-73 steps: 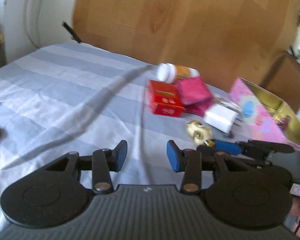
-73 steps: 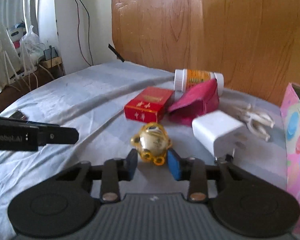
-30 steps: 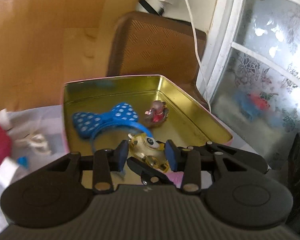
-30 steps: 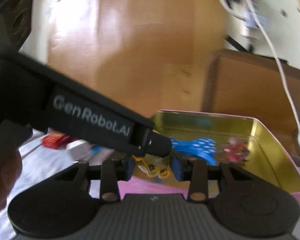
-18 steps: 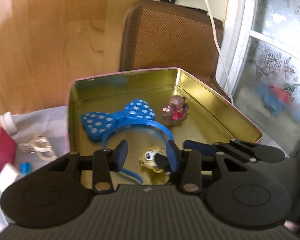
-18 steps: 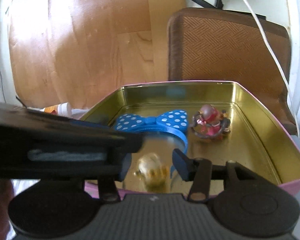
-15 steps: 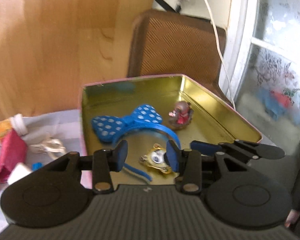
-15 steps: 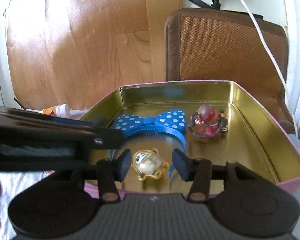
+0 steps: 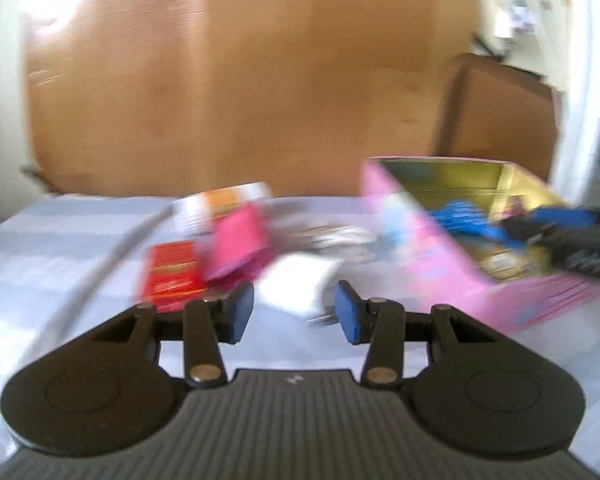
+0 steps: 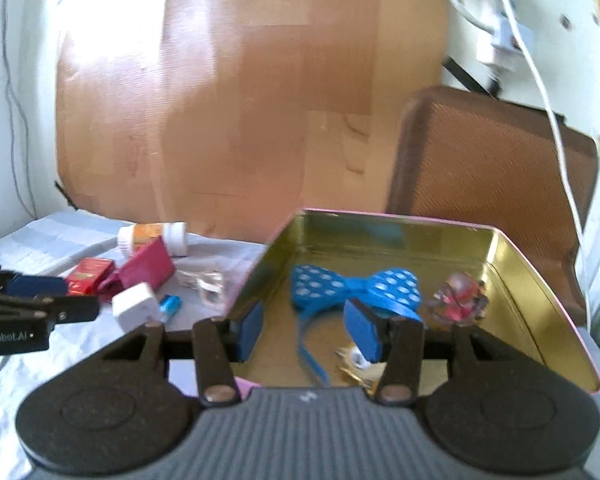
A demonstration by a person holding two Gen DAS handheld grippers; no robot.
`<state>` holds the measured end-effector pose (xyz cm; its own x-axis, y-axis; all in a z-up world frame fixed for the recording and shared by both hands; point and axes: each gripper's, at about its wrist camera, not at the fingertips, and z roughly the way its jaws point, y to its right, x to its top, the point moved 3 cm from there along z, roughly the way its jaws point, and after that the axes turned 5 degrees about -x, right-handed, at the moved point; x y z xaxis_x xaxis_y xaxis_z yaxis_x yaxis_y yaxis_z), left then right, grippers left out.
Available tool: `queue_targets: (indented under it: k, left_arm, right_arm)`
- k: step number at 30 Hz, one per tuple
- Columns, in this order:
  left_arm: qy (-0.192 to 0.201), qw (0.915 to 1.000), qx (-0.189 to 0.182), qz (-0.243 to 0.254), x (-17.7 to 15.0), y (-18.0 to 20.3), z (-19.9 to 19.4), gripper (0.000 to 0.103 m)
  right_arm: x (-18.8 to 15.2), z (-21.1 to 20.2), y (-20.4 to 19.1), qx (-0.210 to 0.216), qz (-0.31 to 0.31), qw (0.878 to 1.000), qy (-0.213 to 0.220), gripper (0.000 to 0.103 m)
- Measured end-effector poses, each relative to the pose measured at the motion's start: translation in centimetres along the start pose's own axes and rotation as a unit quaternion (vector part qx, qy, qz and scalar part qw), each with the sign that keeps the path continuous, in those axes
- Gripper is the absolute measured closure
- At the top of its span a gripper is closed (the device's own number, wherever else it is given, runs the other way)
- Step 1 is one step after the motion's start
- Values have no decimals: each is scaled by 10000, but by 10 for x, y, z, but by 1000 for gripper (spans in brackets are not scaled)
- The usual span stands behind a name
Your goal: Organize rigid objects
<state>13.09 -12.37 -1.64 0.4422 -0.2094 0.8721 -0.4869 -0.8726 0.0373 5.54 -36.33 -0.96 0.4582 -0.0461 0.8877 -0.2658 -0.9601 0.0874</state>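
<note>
One pink tin (image 10: 540,276) holds three toys; six loose items lie on one sheet (image 10: 40,240).

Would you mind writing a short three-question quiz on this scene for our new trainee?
1. True or false: the blue polka-dot bow headband lies inside the gold-lined tin.
2. Multiple choice: the right gripper is (a) open with nothing held, (b) shut on the white charger, (c) shut on the red box.
3. Fill in: in the left wrist view, the item lying just beyond the left gripper is the white ____.

Key
1. True; it lies beside the small red figurine.
2. (a); its jaws stand apart, with the gold trinket lying loose in the tin below.
3. Charger; the red box lies to its left.
</note>
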Motion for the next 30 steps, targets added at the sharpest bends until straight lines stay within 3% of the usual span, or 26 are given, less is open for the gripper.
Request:
queue_targets:
  k: [6,11,13,16,20,26,27,30]
  left_arm:
    - [-126,9924,1198,-237,-27,-80,-2,54]
    - [-74,9844,1744,-231,-45,-112,1,49]
    - [-174,9841,1720,-415,-53,-123,4,49]
    - [68,9838,1505,-970,-54,-139,-3,49]
    - [-84,9806,1309,-1460,-58,-153,2,49]
    - [-52,9807,1150,-1582,-61,-151,-1,47]
    - [-44,9809,1128,-1585,-62,-152,0,47]
    - [-43,9807,1098,-1618,-62,-153,1,47]
  right_arm:
    - [13,10,-67,232,-641,9977,37,56]
    - [14,30,-121,558,-851,9947,-124,56]
    - [12,41,-135,825,-708,9937,-275,56]
    - [11,57,-151,1213,-485,9909,-339,56]
    - [13,83,-177,1546,-281,9856,-625,52]
    - [11,122,-219,1904,94,9752,-1123,48]
    - [9,128,-227,1843,57,9759,-1167,46]
    - [4,147,-246,1783,111,9751,-1317,27]
